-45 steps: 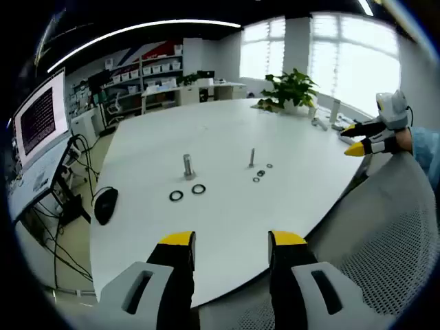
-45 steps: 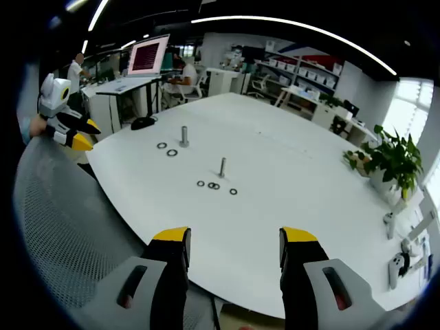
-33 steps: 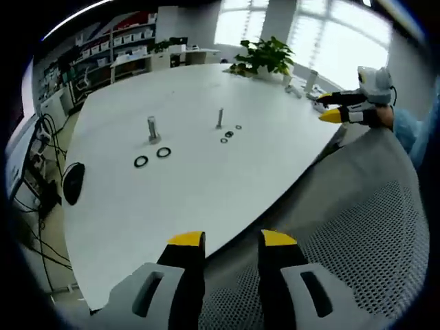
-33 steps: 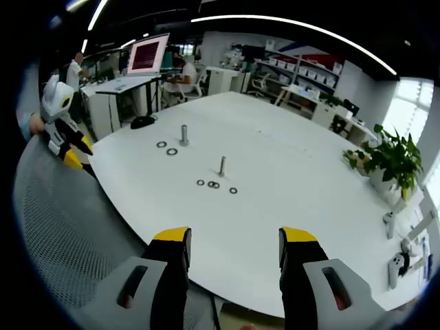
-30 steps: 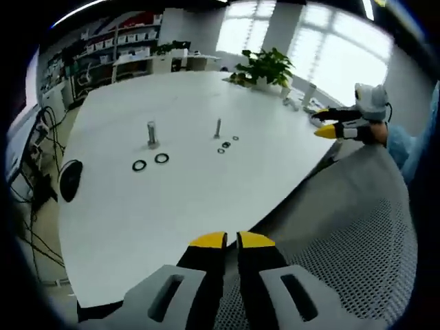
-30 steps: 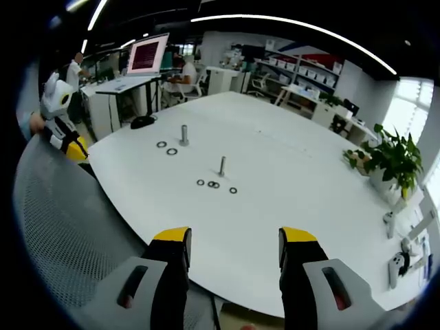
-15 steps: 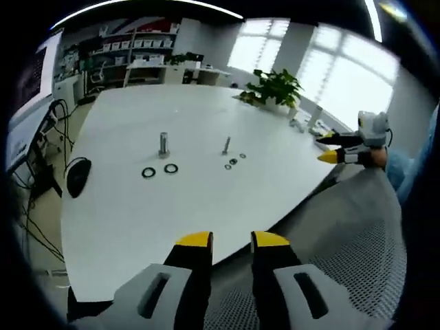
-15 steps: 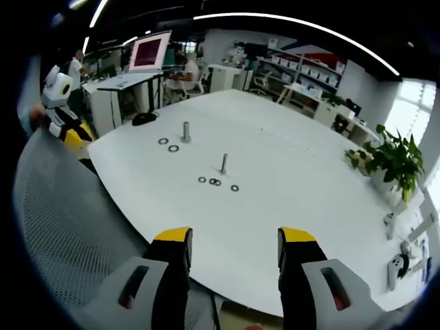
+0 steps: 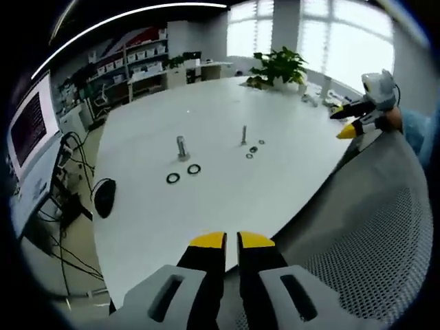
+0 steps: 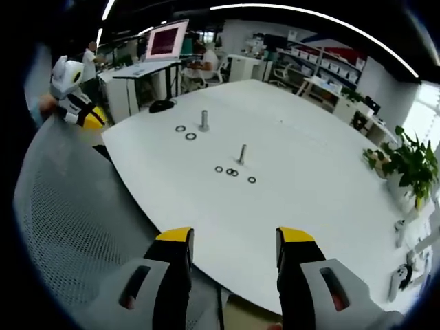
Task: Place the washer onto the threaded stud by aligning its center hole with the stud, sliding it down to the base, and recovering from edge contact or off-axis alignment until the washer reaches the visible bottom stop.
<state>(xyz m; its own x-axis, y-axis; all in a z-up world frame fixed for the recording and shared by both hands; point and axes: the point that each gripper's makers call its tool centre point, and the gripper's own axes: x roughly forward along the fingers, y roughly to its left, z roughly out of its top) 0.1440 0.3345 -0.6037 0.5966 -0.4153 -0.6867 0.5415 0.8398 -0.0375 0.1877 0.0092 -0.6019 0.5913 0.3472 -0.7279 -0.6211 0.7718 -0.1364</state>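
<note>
On the white table (image 9: 206, 206) a thin threaded stud (image 9: 243, 135) stands upright with small washers (image 9: 254, 149) lying loose beside it. A thicker stud (image 9: 181, 147) stands to its left with two large dark washers (image 9: 194, 168) in front. My left gripper (image 9: 232, 240) hangs shut over the table's near edge, holding nothing. In the right gripper view, the thin stud (image 10: 242, 154) and small washers (image 10: 232, 172) lie well ahead of my right gripper (image 10: 234, 237), which is open and empty. The thicker stud (image 10: 204, 120) stands farther back.
A grey mesh chair back (image 9: 371, 227) (image 10: 75, 220) sits between both grippers and the table. A black mouse (image 9: 104, 197) lies near the left edge. A potted plant (image 9: 278, 69) stands at the far side. Desks with a monitor (image 10: 165, 40) lie beyond.
My left gripper's jaws, slightly apart half a second ago, have closed together with nothing in them. Both cameras have shifted a little. The right gripper stays open.
</note>
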